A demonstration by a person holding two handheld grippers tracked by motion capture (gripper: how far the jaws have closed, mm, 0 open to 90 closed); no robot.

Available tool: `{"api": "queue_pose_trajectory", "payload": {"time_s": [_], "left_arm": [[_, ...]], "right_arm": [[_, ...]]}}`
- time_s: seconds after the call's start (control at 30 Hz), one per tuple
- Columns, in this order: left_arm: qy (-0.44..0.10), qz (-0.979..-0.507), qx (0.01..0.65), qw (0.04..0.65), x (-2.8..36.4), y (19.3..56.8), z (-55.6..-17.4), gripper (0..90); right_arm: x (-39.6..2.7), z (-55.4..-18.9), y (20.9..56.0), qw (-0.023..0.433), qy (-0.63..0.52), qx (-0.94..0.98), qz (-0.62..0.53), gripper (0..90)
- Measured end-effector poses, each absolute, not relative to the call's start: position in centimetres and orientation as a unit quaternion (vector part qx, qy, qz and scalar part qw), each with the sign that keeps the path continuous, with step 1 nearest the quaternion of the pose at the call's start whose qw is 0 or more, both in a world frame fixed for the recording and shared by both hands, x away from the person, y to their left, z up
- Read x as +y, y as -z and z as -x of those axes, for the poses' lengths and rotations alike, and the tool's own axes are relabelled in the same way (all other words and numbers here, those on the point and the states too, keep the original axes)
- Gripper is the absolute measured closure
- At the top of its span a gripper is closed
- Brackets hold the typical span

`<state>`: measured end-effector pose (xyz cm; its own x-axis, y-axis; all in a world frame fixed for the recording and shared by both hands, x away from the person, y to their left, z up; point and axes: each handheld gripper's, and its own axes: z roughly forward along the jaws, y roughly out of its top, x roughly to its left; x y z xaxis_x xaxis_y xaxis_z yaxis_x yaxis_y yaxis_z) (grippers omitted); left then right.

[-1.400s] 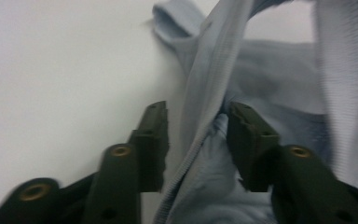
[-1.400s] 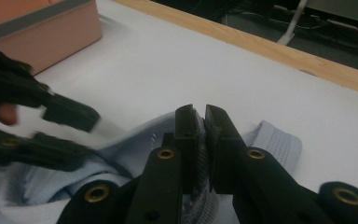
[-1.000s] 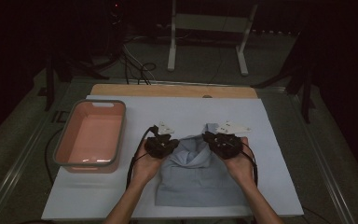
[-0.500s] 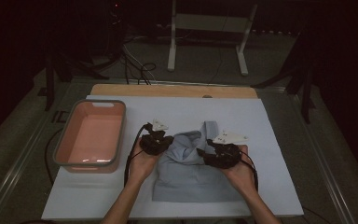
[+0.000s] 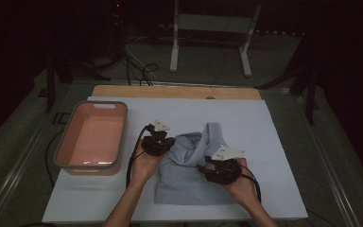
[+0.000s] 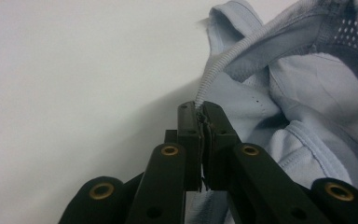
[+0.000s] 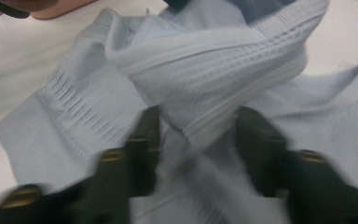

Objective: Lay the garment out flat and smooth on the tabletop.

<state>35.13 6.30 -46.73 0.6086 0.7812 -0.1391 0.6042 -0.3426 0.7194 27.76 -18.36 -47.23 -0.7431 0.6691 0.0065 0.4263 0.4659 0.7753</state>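
Between the two grippers on the white table cover (image 5: 274, 142) lies the pale blue garment (image 5: 189, 182), soft, light and floppy: left gripper (image 6: 200, 112) pinches its ribbed hem (image 6: 214, 70), best hold, while right gripper (image 7: 198, 126), jaws just narrowing, straddles a loose fold unclamped.

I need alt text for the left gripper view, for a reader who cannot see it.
The left gripper, its two black jaws shut, pinches the ribbed edge of a pale blue knit garment. The garment lies crumpled to the right on a white table cover.
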Motion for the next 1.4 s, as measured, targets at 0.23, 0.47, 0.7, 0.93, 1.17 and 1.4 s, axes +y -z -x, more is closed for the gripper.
{"api": "queue_pose_trajectory", "payload": {"time_s": [0.23,0.47,0.7,0.93,1.17,1.4], "left_arm": [[-0.117,-0.807,0.434,0.384,6.7,46.8,-35.2,87.3],[-0.094,-0.796,0.437,0.408,7.6,47.0,-35.0,79.2],[-0.037,-0.766,0.42,0.485,9.7,46.8,-34.0,66.3],[-0.008,-0.804,0.383,0.454,8.7,47.9,-33.7,65.3],[-0.024,-0.808,0.397,0.435,8.5,48.0,-33.9,86.2],[-0.032,-0.804,0.406,0.432,9.0,47.9,-33.9,86.6]], "right_arm": [[-18.0,-29.3,44.9,0.19,-0.43,0.82,-0.327,84.8],[-17.5,-32.0,42.7,0.214,-0.435,0.805,-0.343,84.6],[-16.7,-34.0,43.4,0.206,-0.414,0.817,-0.345,83.9],[-17.0,-34.7,43.7,0.191,-0.412,0.818,-0.354,78.9],[-19.6,-35.0,43.0,0.197,-0.416,0.807,-0.369,52.6],[-23.9,-35.2,44.5,0.2,-0.386,0.797,-0.42,49.0]]}}
